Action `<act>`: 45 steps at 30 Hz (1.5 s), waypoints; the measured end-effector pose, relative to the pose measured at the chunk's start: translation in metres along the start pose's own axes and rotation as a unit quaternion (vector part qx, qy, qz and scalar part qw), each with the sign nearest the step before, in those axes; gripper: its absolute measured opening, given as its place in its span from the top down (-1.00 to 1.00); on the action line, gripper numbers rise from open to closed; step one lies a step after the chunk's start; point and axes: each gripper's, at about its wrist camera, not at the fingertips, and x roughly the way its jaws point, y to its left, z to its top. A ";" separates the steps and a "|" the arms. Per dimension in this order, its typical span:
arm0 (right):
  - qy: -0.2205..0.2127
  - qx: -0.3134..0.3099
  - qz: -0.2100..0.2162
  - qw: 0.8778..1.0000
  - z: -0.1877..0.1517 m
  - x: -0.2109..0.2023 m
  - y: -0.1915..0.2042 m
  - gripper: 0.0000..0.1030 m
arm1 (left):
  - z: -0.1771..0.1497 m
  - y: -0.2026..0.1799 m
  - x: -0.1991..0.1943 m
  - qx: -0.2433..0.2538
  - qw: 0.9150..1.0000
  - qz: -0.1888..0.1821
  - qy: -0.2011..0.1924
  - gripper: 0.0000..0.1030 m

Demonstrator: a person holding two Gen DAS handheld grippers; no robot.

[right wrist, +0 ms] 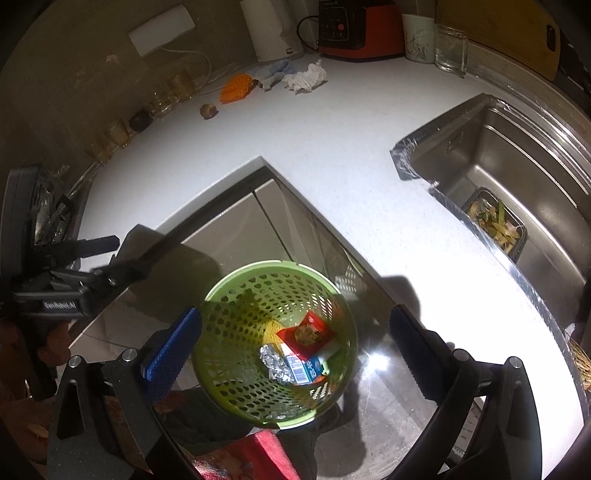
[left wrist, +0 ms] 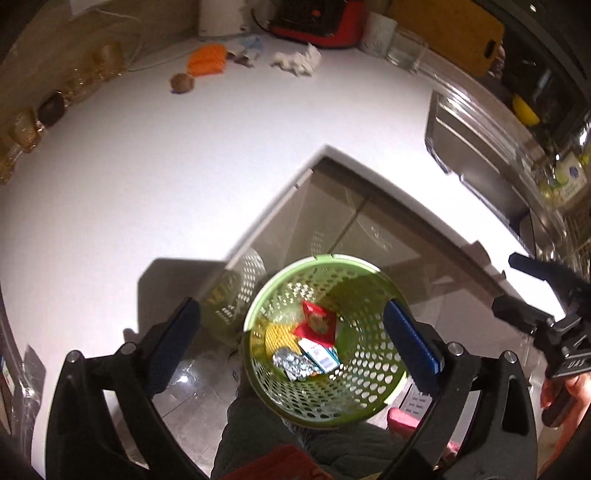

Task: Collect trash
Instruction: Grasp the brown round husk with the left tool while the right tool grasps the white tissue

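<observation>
A green perforated trash basket (left wrist: 373, 400) stands on the floor below the counter corner; it also shows in the right wrist view (right wrist: 236, 387). It holds a red wrapper (left wrist: 316, 325), crumpled foil (left wrist: 293, 363) and a small blue-white carton (left wrist: 320, 356). My left gripper (left wrist: 291, 347) is open and empty above the basket. My right gripper (right wrist: 295, 349) is open and empty above it too. On the white counter at the back lie a crumpled white tissue (right wrist: 306, 79), an orange piece (right wrist: 236, 88), a brown round scrap (right wrist: 208, 110) and a blue cloth (right wrist: 275, 70).
A steel sink (right wrist: 509, 147) with a tray of vegetable scraps (right wrist: 495, 225) is on the right. A red-black appliance (right wrist: 354, 29), white kettle (right wrist: 273, 33), cup (right wrist: 417, 38) and glass (right wrist: 450, 48) line the back wall. Jars (right wrist: 159, 103) line the left wall. Grey cabinet doors (right wrist: 236, 236) face the basket.
</observation>
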 end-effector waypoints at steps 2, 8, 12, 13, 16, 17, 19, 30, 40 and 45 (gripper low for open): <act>-0.003 0.000 0.001 1.000 0.006 0.003 0.004 -0.95 | 0.010 0.012 -0.004 -0.007 1.000 0.009 -0.012 -0.85; -0.008 -0.001 0.002 1.000 0.027 0.013 0.017 -0.95 | 0.039 0.054 -0.003 -0.027 0.999 0.033 -0.029 -0.85; -0.016 0.001 0.000 1.000 0.045 0.020 0.023 -0.95 | 0.061 0.076 -0.001 -0.035 0.998 0.044 -0.043 -0.85; -0.019 0.003 -0.001 1.000 0.051 0.022 0.025 -0.95 | 0.065 0.080 0.000 -0.036 0.997 0.046 -0.045 -0.85; -0.024 0.007 -0.002 1.000 0.065 0.026 0.029 -0.95 | 0.083 0.093 0.004 -0.039 0.996 0.047 -0.058 -0.85; -0.026 0.007 -0.003 1.000 0.072 0.029 0.031 -0.95 | 0.090 0.096 0.006 -0.040 0.996 0.047 -0.063 -0.85; -0.030 0.008 -0.007 1.000 0.084 0.033 0.034 -0.95 | 0.104 0.103 0.012 -0.040 0.996 0.047 -0.072 -0.85; -0.049 0.024 -0.042 0.998 0.158 0.066 0.033 -0.95 | 0.175 0.136 0.062 -0.057 0.994 0.036 -0.089 -0.85; -0.056 0.039 -0.051 0.996 0.204 0.105 0.026 -0.95 | 0.225 0.151 0.115 -0.072 0.994 0.034 -0.072 -0.85; -0.051 0.045 -0.056 0.996 0.222 0.122 0.020 -0.95 | 0.237 0.155 0.135 -0.078 0.995 0.040 -0.057 -0.67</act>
